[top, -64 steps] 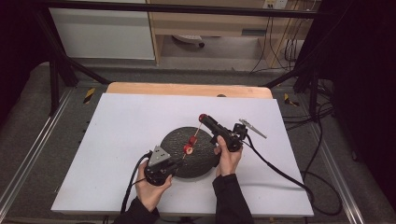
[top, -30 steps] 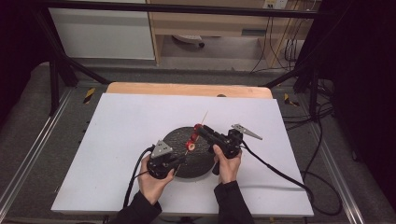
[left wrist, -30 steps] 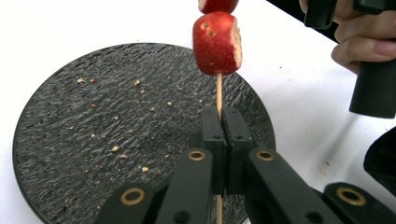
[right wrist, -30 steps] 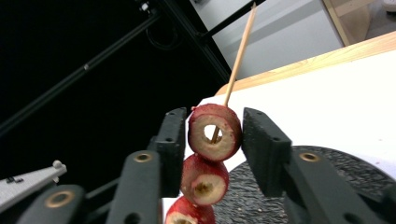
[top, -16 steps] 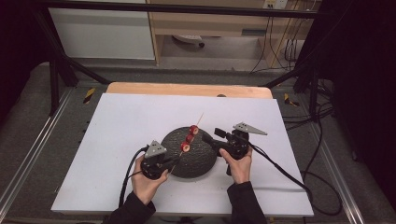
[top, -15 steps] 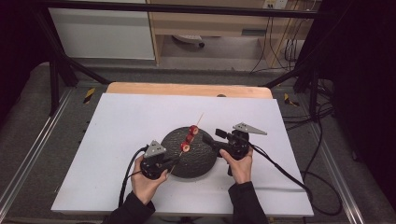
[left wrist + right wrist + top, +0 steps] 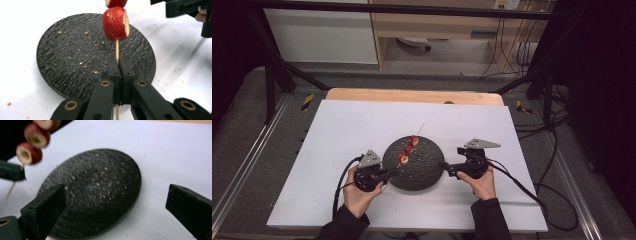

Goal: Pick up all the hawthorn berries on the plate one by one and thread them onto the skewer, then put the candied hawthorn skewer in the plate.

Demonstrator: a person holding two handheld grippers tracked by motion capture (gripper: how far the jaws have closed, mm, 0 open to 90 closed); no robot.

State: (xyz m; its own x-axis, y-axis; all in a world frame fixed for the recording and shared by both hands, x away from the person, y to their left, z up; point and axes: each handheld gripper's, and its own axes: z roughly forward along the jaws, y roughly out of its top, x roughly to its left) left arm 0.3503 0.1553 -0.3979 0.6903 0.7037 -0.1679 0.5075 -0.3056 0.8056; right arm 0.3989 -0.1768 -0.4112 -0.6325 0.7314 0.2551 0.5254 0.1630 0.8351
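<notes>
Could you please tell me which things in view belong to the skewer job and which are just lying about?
In the job:
- skewer, clamped in the left tongs
- red fruit pieces
- black plate
- right tongs, open, nothing between them

Lying about:
- crumbs
- floor cables

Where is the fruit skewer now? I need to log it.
In the high view, the fruit skewer is above the black plate's left half, clamped in the left gripper.
</notes>
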